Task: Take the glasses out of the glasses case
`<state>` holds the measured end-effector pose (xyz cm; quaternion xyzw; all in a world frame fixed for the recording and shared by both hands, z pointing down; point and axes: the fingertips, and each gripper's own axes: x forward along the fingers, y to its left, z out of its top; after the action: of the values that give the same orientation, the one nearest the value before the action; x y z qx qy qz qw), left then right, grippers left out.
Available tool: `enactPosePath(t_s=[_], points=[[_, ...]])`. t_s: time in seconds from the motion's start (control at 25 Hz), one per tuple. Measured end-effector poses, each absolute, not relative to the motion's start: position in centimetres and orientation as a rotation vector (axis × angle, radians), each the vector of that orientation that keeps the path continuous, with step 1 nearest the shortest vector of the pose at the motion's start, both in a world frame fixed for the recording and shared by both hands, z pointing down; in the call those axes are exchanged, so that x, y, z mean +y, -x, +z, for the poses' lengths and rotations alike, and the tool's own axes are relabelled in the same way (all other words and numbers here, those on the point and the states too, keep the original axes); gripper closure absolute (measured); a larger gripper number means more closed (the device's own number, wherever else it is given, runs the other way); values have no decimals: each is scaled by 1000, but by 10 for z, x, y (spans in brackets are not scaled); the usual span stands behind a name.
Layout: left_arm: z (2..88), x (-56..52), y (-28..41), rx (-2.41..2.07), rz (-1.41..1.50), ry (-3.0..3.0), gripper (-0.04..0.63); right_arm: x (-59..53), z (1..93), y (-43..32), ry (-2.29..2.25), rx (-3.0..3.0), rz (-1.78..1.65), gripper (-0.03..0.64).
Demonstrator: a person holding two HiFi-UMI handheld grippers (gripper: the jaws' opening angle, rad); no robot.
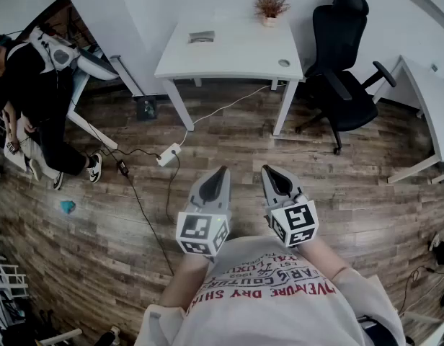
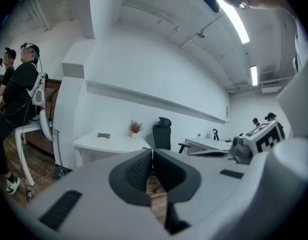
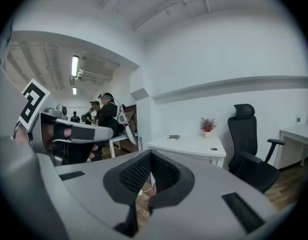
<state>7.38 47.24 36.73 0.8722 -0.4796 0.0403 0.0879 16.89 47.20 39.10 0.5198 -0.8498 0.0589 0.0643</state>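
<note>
Ribbed black fingers point(image 2: 136, 171) above wood-plank floor point(image 1: 229, 139)

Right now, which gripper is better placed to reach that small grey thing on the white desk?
Left, slightly. The small grey thing lies on the left half of the white desk, more in line with the left gripper than the right gripper. Both are shut and empty.
</note>
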Motion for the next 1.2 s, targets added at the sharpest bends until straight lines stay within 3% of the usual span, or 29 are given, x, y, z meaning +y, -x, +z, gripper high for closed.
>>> enactPosePath(t_s=[0.76, 1.2], points=[[395, 456, -76, -1408, 178, -2490, 584, 458, 426, -187, -1607, -2469, 408, 604], [404, 348, -16, -1409, 165, -2444, 584, 351, 430, -149, -1651, -2414, 470, 604]])
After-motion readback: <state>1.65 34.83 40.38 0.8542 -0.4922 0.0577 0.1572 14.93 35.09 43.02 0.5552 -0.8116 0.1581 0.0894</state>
